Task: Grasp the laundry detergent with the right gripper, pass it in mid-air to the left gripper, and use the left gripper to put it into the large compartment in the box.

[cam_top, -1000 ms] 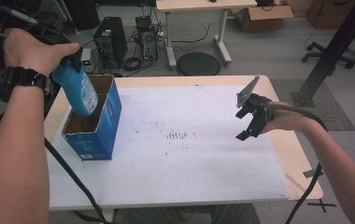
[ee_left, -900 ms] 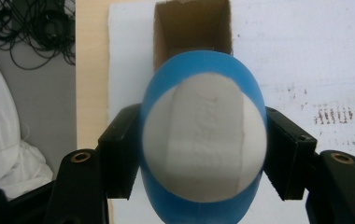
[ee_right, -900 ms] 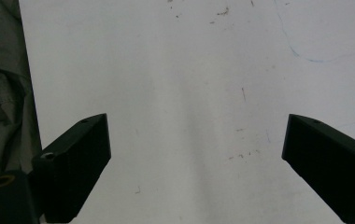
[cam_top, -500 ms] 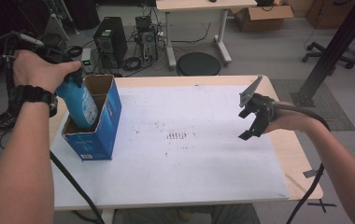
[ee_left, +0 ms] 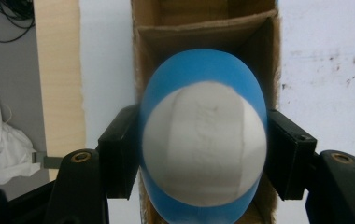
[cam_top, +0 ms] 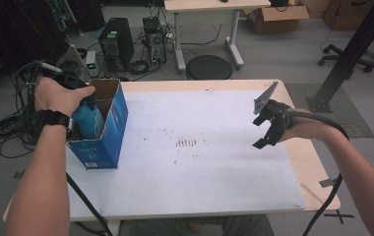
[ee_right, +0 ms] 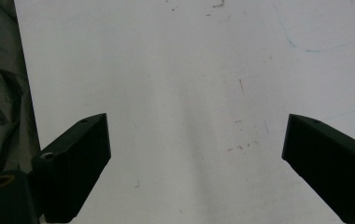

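Both jaws of the left gripper (ee_left: 202, 154) press against the sides of a blue bottle (ee_left: 203, 140) with a pale, whitish end facing the camera, one black pad on each flank, so the bottle is firmly clamped. In the left gripper view the bottle hangs over the open top of a cardboard box (ee_left: 203, 28), whose brown inner walls run along both sides of it and across the far end. From the high view the same box (cam_top: 104, 142) is blue on the outside and stands upright at the left side of the white table (cam_top: 214, 187), near its far-left corner; the bottle (cam_top: 87, 120) sits partly down inside the opening, with its upper part above the rim. Whether its lower end touches the bottom of the box is hard to tell, since the wall hides it. The left hand (cam_top: 59, 96) wraps around the gripper body above the box, a dark watch on the wrist, and a black cable trails toward the near edge.

At the right side of the table the right gripper (cam_top: 266, 130) is held above the surface, well apart from the box. Its jaws (ee_right: 199, 172) stand wide, with nothing between them but the bare, lightly scuffed white tabletop seen in the right gripper view.
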Tool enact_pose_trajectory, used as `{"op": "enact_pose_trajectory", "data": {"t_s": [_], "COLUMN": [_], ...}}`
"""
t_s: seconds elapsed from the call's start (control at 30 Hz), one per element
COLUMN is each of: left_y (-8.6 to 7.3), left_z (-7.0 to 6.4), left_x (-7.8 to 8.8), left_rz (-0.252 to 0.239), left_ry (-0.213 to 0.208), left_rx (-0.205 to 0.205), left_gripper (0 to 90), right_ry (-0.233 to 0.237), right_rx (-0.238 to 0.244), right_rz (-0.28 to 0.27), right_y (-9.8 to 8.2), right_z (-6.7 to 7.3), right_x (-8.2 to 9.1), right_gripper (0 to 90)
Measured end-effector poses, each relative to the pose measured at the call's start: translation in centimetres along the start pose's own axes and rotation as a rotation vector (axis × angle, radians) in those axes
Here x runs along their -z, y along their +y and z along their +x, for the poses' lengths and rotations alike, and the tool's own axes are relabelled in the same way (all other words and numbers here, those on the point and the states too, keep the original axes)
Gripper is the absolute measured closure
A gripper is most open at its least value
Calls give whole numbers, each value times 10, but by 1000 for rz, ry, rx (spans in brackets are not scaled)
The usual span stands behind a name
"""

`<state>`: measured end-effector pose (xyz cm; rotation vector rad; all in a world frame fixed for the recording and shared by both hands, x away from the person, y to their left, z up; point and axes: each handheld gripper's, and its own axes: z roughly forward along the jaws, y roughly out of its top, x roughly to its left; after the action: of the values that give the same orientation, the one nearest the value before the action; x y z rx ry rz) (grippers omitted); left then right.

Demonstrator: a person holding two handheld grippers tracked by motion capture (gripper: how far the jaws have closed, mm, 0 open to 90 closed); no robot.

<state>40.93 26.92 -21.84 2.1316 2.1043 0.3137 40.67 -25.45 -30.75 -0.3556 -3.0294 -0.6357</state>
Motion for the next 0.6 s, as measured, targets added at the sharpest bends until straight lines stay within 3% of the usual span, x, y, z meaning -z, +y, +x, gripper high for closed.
{"op": "enact_pose_trajectory", "data": {"t_s": [0.6], "left_y": [-7], "left_z": [-3], "left_x": [-44], "left_rz": [35], "left_ry": [-2], "left_rx": [-21], "left_gripper": [382], "right_ry": [4], "right_rx": [-3], "right_rz": [-2], "right_y": [-3], "right_z": [1], "right_x": [-2], "right_gripper": [78]}}
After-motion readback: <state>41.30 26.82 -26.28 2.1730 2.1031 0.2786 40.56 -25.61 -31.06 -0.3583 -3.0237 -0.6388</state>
